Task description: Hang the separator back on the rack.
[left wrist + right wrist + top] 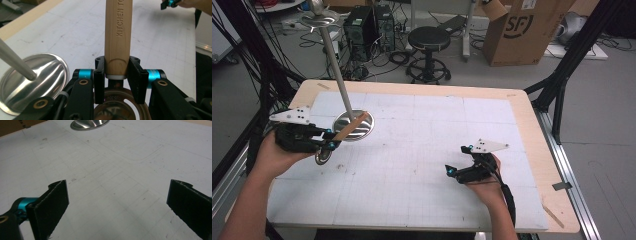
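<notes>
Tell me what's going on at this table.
A person works with a gripper in each hand. The left gripper is clamped on the wooden handle of a kitchen tool, holding it near the round base of a metal stand whose pole leans up toward the back. The tool's metal end hangs below the jaws. The right gripper rests low over the white mat, jaws wide open with nothing between them.

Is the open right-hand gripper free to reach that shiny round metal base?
Probably yes: the right gripper stands open with bare white mat between it and the shiny round metal base.
</notes>
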